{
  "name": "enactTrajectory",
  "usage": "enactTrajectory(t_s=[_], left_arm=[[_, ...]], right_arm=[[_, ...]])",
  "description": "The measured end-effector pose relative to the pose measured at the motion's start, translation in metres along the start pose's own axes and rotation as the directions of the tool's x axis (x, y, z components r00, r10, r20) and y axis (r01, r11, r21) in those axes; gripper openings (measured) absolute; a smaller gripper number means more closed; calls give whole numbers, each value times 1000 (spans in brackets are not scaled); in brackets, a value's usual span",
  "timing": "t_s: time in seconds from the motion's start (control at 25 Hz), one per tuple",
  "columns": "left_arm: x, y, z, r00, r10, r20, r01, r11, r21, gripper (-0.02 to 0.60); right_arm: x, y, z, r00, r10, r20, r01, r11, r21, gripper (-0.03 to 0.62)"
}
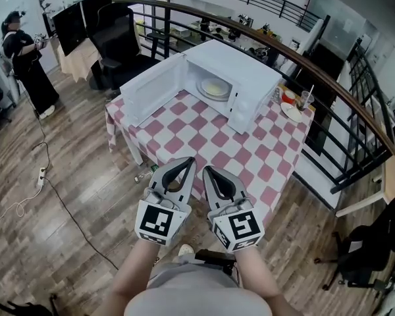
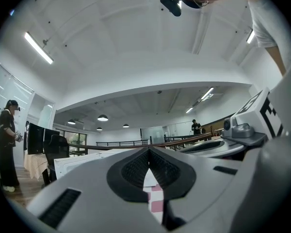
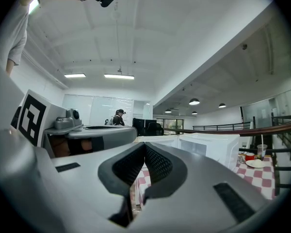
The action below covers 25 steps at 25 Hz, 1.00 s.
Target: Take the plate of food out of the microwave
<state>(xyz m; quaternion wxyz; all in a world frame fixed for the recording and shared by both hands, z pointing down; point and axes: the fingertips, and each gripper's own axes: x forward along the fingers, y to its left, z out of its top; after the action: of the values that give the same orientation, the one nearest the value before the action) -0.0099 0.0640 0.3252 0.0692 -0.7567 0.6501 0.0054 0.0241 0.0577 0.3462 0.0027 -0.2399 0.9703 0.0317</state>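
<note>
Wood-plank floor, dark curved railing [image 1: 303, 68] behind. Red-and-white checked tabletop [image 1: 217, 143] with white microwave [image 1: 253, 84] on it, door [image 1: 151, 91] swung wide to the left. Inside the open cavity: plate of food [image 1: 214, 87], pale and round, untouched. To the microwave's right, on the tabletop's far corner: red cup [image 1: 289, 97], clear cup with straw [image 1: 305, 100], small plate [image 1: 293, 113]. Left gripper [image 1: 186, 163] and right gripper [image 1: 208, 171] side by side near the tabletop's front edge, pointing toward the microwave, well apart from the plate of food. Jaws of both clenched tip to tip, nothing between them. Off to the left, person in black [image 1: 23, 58] standing; black office chair [image 1: 118, 45] beyond the tabletop; power strip [image 1: 41, 175] on the floor.
</note>
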Motion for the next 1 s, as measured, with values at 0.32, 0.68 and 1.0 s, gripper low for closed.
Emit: enactTrajectory(t_s=[0.32, 0.68, 1.0], left_arm=[[31, 17, -12, 1000, -25, -15, 25, 1000, -20, 3], [67, 37, -24, 998, -60, -22, 59, 998, -32, 3], [110, 78, -37, 995, -93, -33, 91, 995, -42, 3]], right_arm=[[21, -24, -8, 999, -27, -19, 27, 1000, 8, 26], [48, -52, -16, 997, -73, -28, 73, 997, 19, 26], [95, -79, -21, 991, -130, -40, 131, 991, 26, 26]])
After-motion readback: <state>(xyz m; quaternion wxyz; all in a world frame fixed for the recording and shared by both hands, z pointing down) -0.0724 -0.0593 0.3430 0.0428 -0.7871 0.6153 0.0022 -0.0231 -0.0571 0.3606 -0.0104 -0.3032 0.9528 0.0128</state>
